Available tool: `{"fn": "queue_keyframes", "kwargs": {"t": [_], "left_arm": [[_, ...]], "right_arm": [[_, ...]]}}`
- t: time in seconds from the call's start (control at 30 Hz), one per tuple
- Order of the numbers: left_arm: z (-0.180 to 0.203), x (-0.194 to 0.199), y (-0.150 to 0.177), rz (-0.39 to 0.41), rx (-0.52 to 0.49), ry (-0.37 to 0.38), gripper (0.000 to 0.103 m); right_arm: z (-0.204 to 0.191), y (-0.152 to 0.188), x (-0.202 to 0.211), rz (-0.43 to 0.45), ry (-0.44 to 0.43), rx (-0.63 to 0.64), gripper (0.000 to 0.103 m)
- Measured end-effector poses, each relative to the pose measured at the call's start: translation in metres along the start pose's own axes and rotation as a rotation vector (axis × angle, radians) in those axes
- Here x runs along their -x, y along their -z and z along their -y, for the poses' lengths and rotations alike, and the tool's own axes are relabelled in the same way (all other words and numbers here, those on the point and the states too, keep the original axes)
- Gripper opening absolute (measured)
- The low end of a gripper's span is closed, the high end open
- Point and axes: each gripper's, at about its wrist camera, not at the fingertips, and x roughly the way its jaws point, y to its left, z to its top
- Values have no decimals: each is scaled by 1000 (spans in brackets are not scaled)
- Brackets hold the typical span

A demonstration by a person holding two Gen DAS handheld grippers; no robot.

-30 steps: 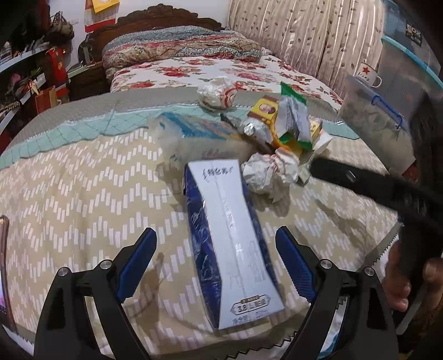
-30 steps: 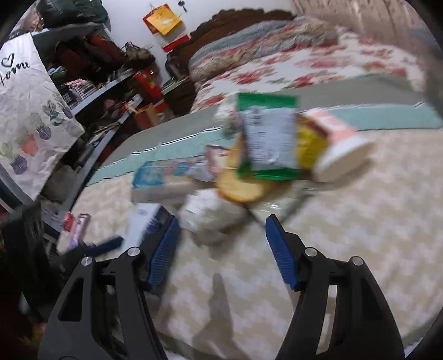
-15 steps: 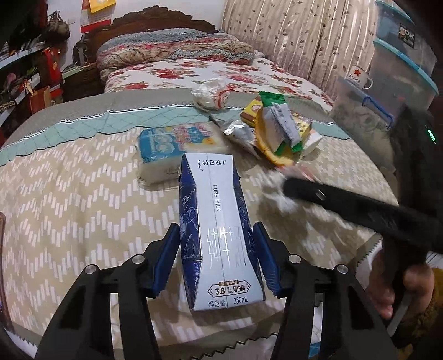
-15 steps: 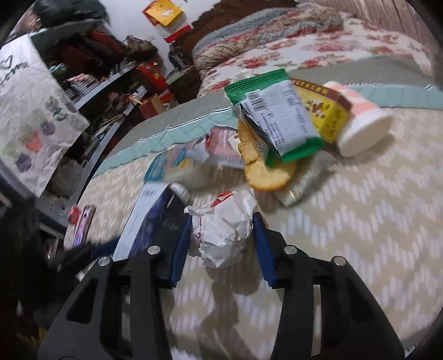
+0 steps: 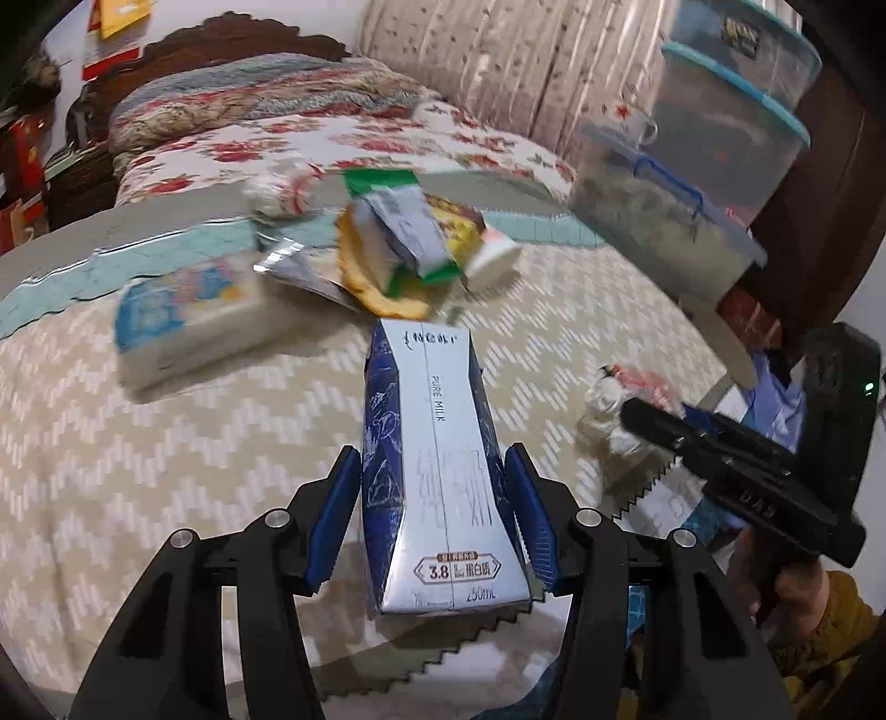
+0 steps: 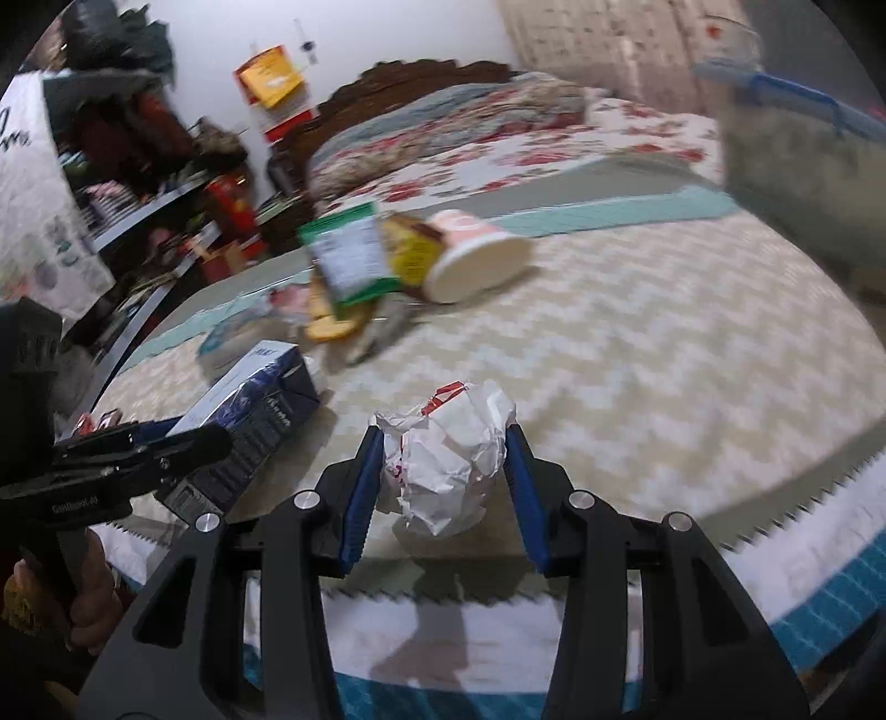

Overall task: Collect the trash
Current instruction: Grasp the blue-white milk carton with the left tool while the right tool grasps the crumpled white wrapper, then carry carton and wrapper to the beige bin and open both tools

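Observation:
My left gripper (image 5: 434, 482) is shut on a blue and white milk carton (image 5: 437, 471) and holds it above the chevron bedspread (image 5: 166, 443). My right gripper (image 6: 443, 448) is shut on a crumpled white paper wrapper (image 6: 446, 459) and holds it over the bed's near edge. The wrapper (image 5: 614, 410) and right gripper also show at the right of the left wrist view. The carton (image 6: 249, 421) and left gripper show at the left of the right wrist view. More trash lies behind: a green snack packet (image 5: 404, 232), crackers (image 5: 382, 293), a white cup (image 6: 470, 260) and a tissue pack (image 5: 183, 315).
Clear storage bins (image 5: 692, 183) with blue lids stand stacked at the right of the bed. A floral quilt (image 5: 332, 138) and wooden headboard (image 5: 221, 50) lie beyond. Cluttered shelves (image 6: 138, 183) stand at the left. The bedspread's zigzag edge (image 6: 775, 515) runs close below the grippers.
Both grippers closed, the left on the milk carton and the right on the crumpled wrapper, and have lifted them back toward the bed's near edge.

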Motion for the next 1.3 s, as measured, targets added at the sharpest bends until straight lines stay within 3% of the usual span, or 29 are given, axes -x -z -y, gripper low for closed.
{"fn": "queue_keyframes", "kwargs": {"t": [0.07, 0.27, 0.33, 0.5, 0.53, 0.57, 0.6, 0.67, 0.83, 1.3], "left_arm": [[5, -8, -1, -25, -9, -21, 51], [8, -16, 1, -32, -29, -119, 68], [10, -16, 2, -34, -40, -137, 68], [14, -21, 9, -69, -67, -170, 67], [14, -23, 9, -77, -69, -163, 64], [15, -24, 9, -81, -68, -144, 51], [18, -25, 9, -83, -71, -128, 50], [23, -26, 6, -76, -92, -141, 50], [41, -38, -8, -96, -120, -59, 50], [166, -114, -46, -164, -390, 89, 49]], "right_arm": [[8, 2, 4, 6, 16, -11, 48], [14, 8, 4, -7, 29, -18, 60], [8, 10, 4, -3, 36, 3, 68], [1, 15, 0, -10, 50, 46, 72], [1, 16, -1, -14, 52, 48, 72], [2, 17, -2, -16, 54, 50, 71], [3, 18, -3, -23, 56, 55, 54], [5, 18, -2, -22, 47, 57, 51], [22, 14, 9, 36, 74, 21, 50], [132, 13, 50, 127, 215, -233, 50]]}}
